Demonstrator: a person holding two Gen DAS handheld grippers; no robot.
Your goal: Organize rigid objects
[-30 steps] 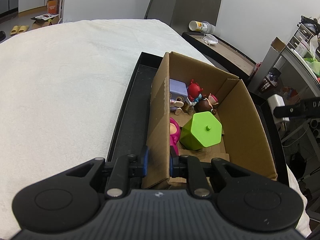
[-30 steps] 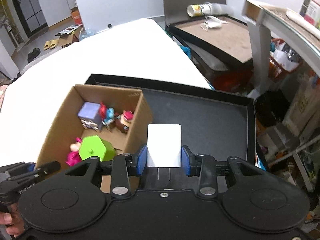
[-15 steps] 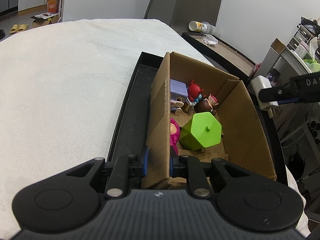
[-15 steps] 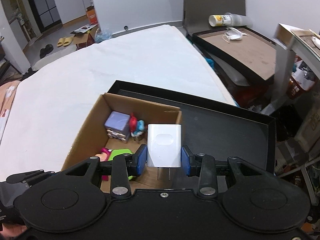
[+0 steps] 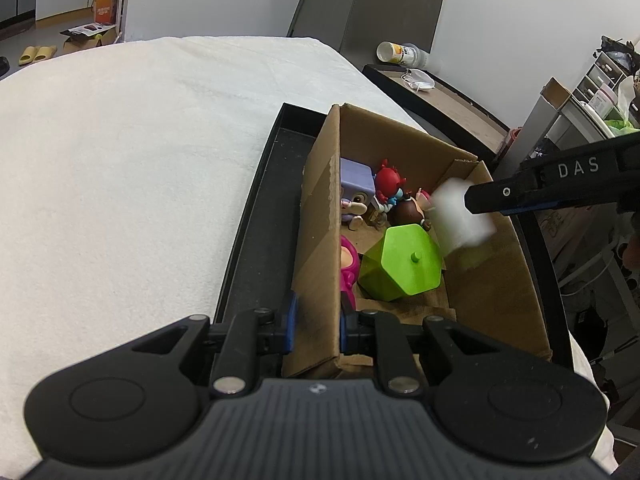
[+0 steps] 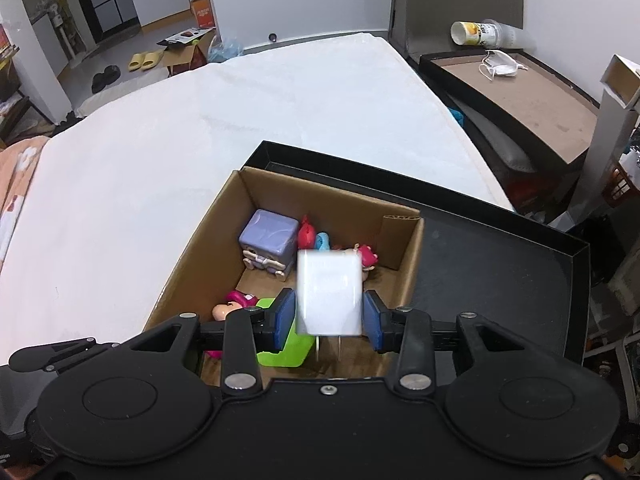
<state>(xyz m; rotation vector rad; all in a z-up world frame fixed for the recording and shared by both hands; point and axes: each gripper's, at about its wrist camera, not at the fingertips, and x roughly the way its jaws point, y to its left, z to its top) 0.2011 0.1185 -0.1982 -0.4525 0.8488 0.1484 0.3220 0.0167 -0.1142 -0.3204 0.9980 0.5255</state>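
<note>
Left wrist view: left tongs [image 5: 315,322] clamped on the near-left wall of the cardboard box [image 5: 320,240], one pad outside, one inside. Box sits in a black tray [image 5: 256,216] on a white bed [image 5: 120,160]. Inside the box: green hexagonal block [image 5: 404,264] near centre, pink figure [image 5: 348,264] at its 9 o'clock against the left wall, purple cube toy [image 5: 356,178] at the far left, red figure [image 5: 390,180] just beside it, brown-headed figure [image 5: 408,212] at about 12 o'clock from the green block. White charger [image 5: 460,216] is motion-blurred, over the box interior toward the right wall, at about 2 o'clock from the green block; right tongs' finger comes in from 3 o'clock and overlaps it. Right wrist view: right tongs [image 6: 329,316] parted wider than the charger [image 6: 329,294], a gap visible between each blue pad [image 6: 285,318] and the charger body, so not gripping it. Charger blurred, prongs pointing down toward the camera side, above the box floor; can't tell if it touches anything. Green block [image 6: 286,346] shows at 7 o'clock from the charger, purple cube toy [image 6: 269,238] at 11 o'clock, pink figure [image 6: 236,304] at 9 o'clock. Tray floor [image 6: 500,280] to the right of the box is bare black. Paper cup [image 6: 468,34] and face mask [image 6: 502,68] lie on a separate brown board at 1 o'clock, well apart.
</note>
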